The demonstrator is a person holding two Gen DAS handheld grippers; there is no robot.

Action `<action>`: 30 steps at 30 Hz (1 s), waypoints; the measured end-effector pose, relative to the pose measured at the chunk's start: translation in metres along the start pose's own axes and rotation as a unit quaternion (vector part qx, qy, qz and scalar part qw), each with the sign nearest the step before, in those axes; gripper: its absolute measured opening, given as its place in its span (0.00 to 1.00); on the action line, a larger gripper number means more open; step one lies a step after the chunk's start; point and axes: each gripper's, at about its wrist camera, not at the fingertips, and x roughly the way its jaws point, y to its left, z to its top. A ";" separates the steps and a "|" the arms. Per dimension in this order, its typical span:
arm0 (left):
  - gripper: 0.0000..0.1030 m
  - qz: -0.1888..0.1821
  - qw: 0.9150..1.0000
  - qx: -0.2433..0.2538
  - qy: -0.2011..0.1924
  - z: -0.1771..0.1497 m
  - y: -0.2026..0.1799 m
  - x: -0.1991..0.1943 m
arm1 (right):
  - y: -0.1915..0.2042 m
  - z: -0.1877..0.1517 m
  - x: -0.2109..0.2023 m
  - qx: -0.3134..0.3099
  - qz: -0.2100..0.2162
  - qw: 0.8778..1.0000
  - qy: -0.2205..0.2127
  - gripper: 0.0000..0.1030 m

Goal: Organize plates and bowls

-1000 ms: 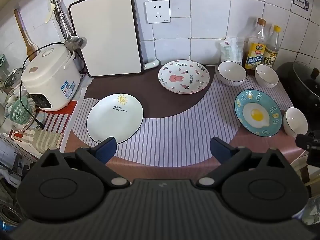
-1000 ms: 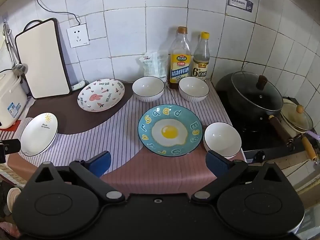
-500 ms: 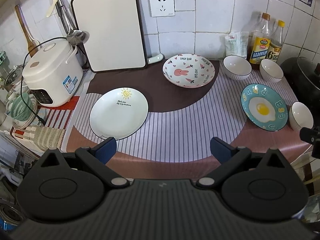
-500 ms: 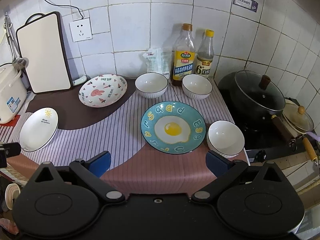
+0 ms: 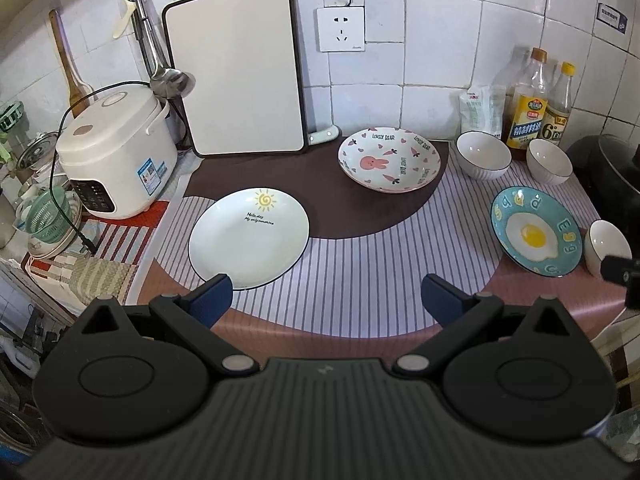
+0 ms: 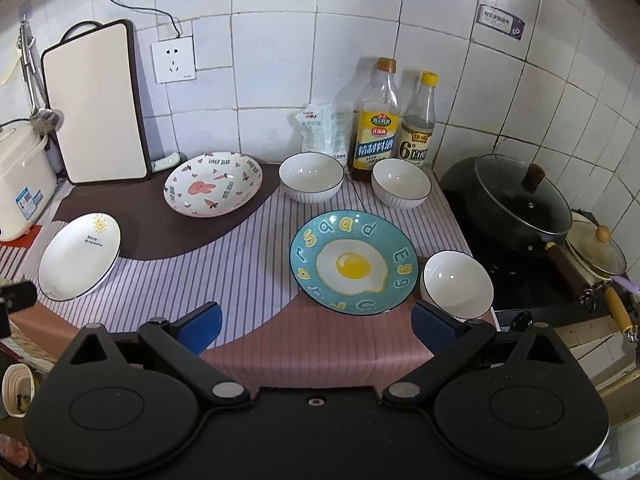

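Observation:
Three plates lie apart on the striped mat: a white sun plate point(image 5: 249, 238) point(image 6: 80, 256) at the left, a pink rabbit plate point(image 5: 389, 159) point(image 6: 213, 189) at the back, a blue egg plate point(image 5: 536, 232) point(image 6: 354, 261) at the right. Two white bowls point(image 6: 311, 176) point(image 6: 401, 183) stand near the bottles, a third bowl point(image 6: 457, 283) point(image 5: 606, 246) beside the egg plate. My left gripper point(image 5: 326, 298) is open and empty, just in front of the sun plate. My right gripper point(image 6: 316, 322) is open and empty, in front of the egg plate.
A rice cooker point(image 5: 116, 152) and a cutting board point(image 5: 236, 84) stand at the back left. Two bottles point(image 6: 376, 120) and a packet stand at the back wall. A lidded wok point(image 6: 520, 204) sits on the stove at the right. The counter's front edge is close below both grippers.
Both grippers have moved forward and a little down toward the counter; the plates look larger and closer. Both stay open. No dish has moved.

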 end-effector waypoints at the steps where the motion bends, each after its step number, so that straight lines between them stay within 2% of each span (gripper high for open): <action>1: 0.99 -0.001 1.000 0.001 0.000 -0.001 0.000 0.000 | 0.000 0.002 0.000 0.002 0.001 1.000 -0.001 0.99; 17: 0.99 -0.008 1.000 0.002 -0.010 -0.009 0.002 -0.001 | 0.003 -0.007 -0.001 0.007 0.001 0.999 -0.031 0.99; 30: 0.99 -0.011 1.000 -0.003 -0.002 -0.011 0.006 0.006 | 0.004 -0.009 0.010 0.005 -0.002 1.000 -0.020 0.99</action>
